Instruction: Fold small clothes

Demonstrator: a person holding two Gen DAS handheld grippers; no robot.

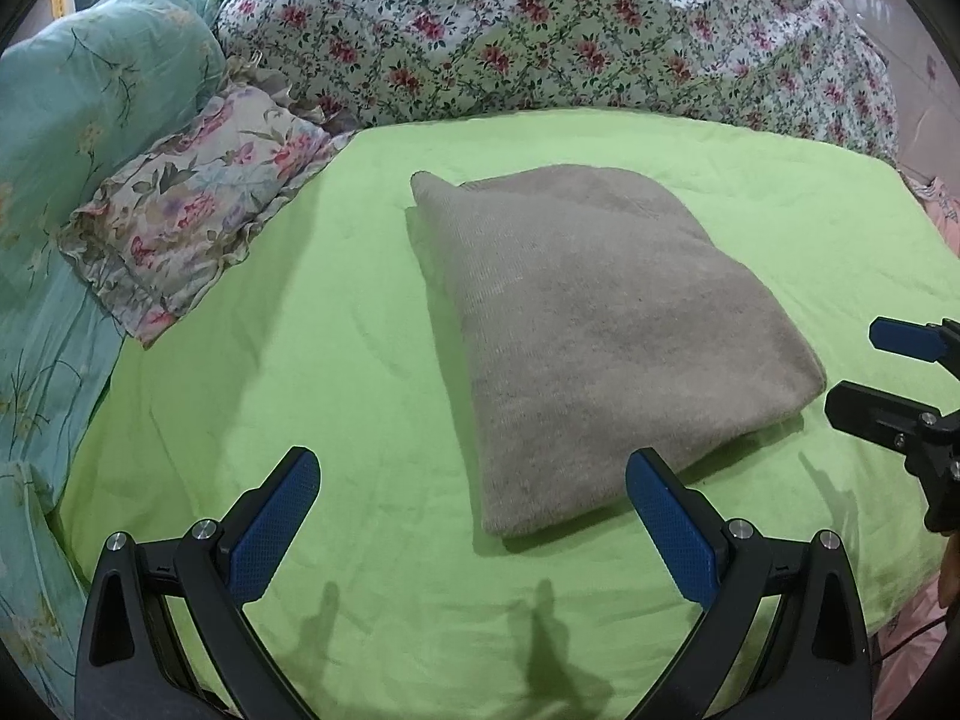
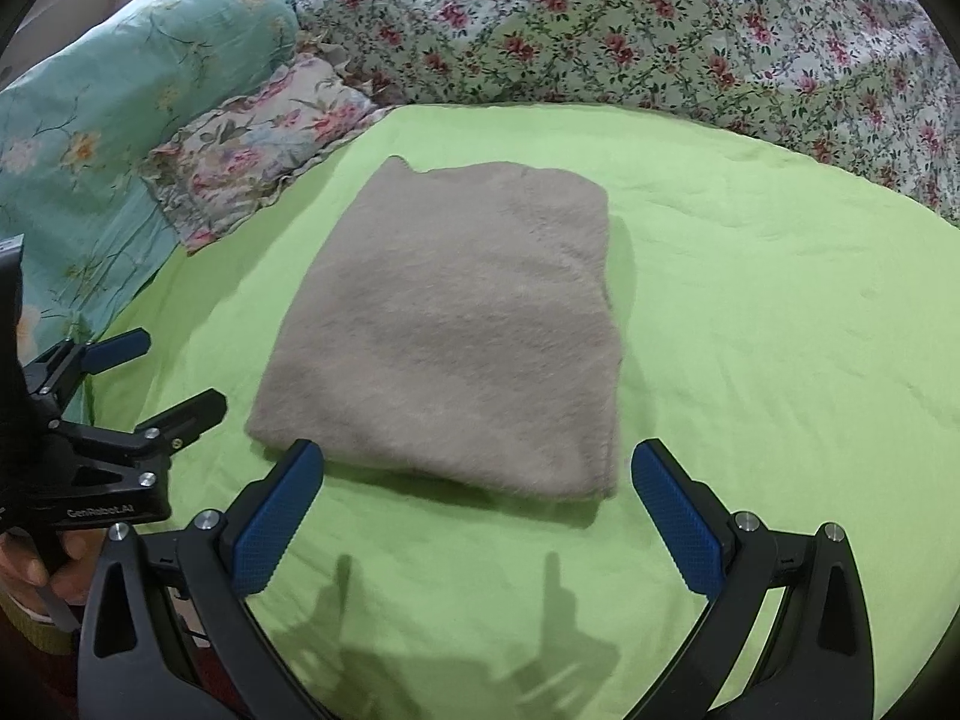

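On the middle of the green bedspread (image 1: 312, 360) lies the folded grey garment (image 1: 576, 330), a thick, soft, fuzzy knit squared into a neat rectangular packet; what kind of garment it is cannot be told, since its inner layers are tucked out of sight and only one small corner pokes out at the far left. Its near edge sits just beyond both grippers, apart from them. The left gripper (image 1: 474, 516) hovers over the near edge of the bedspread with its blue pads spread wide and nothing between them; the right gripper (image 2: 477, 507) does likewise, jaws wide apart and empty. Each gripper is cut off at the frame's side in the other's view, and part of a hand (image 2: 30, 564) shows on the left one's handle. Along the far edge, a floral quilt (image 1: 570, 30) is heaped, with a ruffled floral pillow (image 1: 198, 204) and teal flowered bedding (image 1: 72, 138) by the far left corner, all partly cropped by the fisheye rim.
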